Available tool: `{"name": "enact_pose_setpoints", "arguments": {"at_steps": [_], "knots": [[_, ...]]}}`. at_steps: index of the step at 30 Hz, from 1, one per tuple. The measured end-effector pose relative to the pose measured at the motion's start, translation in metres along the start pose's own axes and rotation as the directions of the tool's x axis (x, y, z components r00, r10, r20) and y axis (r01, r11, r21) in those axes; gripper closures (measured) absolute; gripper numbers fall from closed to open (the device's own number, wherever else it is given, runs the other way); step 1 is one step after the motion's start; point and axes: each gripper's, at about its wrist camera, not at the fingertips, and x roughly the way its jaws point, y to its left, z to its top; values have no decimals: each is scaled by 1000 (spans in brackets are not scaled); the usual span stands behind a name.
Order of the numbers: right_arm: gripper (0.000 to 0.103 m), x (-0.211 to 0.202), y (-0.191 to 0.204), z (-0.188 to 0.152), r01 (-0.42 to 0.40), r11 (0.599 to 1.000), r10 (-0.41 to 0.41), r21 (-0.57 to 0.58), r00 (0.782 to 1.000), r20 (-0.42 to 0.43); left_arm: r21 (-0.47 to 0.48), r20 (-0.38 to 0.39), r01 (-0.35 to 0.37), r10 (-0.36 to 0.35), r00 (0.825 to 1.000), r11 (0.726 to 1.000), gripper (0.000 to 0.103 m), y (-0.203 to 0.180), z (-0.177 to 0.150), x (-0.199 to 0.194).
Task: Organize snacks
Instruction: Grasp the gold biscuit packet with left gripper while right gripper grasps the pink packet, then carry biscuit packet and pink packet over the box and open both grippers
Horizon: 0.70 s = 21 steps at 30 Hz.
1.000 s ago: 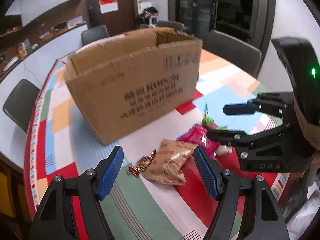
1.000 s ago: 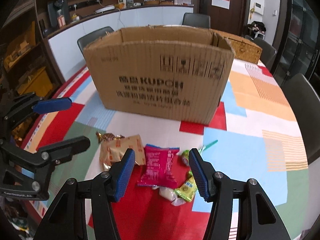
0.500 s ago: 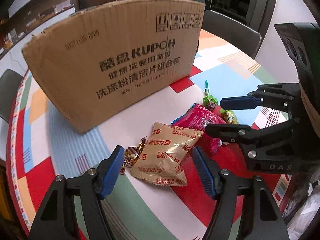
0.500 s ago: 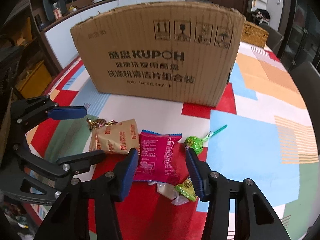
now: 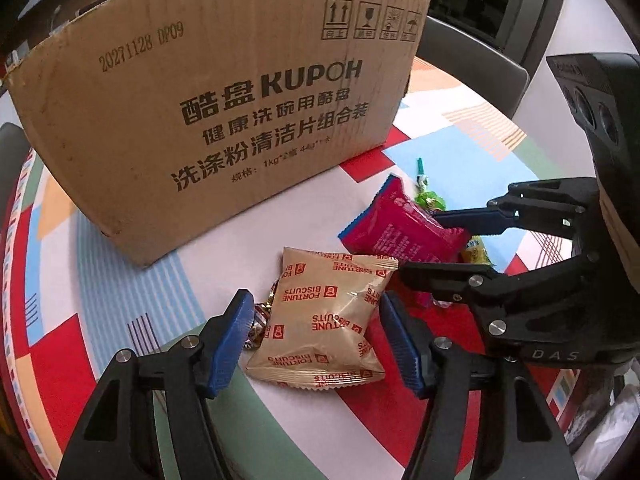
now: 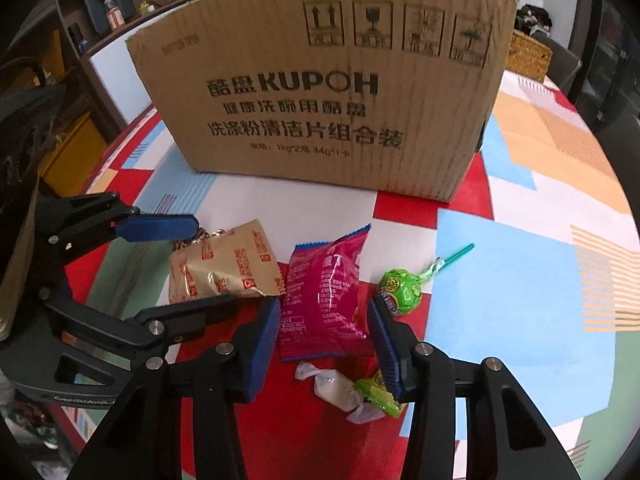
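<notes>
A tan Fortune Biscuits packet [image 5: 324, 320] lies on the table between the open fingers of my left gripper [image 5: 318, 338]; it also shows in the right wrist view [image 6: 224, 266]. A pink snack packet [image 6: 324, 300] lies between the open fingers of my right gripper [image 6: 324, 340], and shows in the left wrist view [image 5: 400, 226]. Neither gripper holds anything. A green lollipop [image 6: 402, 290], a white wrapped candy [image 6: 340, 392], a small green packet [image 6: 378, 394] and a gold-wrapped candy [image 5: 260, 316] lie close by. A large cardboard box [image 5: 224, 112] stands behind the snacks.
The table has a cloth [image 6: 520, 280] with coloured patches. Grey chairs [image 5: 472, 56] stand around it. A wicker basket [image 6: 530, 54] sits behind the box on the right. Shelves and a counter [image 6: 120, 12] lie beyond the table.
Both grippers have come down and forward toward the snacks. The left now straddles the biscuit packet and the right straddles the pink packet. Both stay open.
</notes>
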Motion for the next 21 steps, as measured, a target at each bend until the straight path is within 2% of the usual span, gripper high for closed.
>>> {"name": "enact_pose_setpoints", "arguments": {"at_steps": [4, 9, 12, 21], "knots": [[59, 5, -4, 1, -8, 1000, 9, 13, 1000, -13, -19, -3, -10, 10, 1000, 1000, 42, 1, 2, 1], [62, 8, -8, 0, -33, 999, 33, 44, 999, -13, -36, -18, 13, -14, 1000, 999, 61, 0, 5, 4], [62, 7, -7, -1, -25, 999, 25, 47, 1000, -5, -51, -18, 29, -30, 999, 998, 64, 0, 5, 4], [65, -2, -1, -10, -17, 998, 16, 56, 1000, 25, -120, 42, 10, -5, 999, 993, 65, -2, -1, -16]]}}
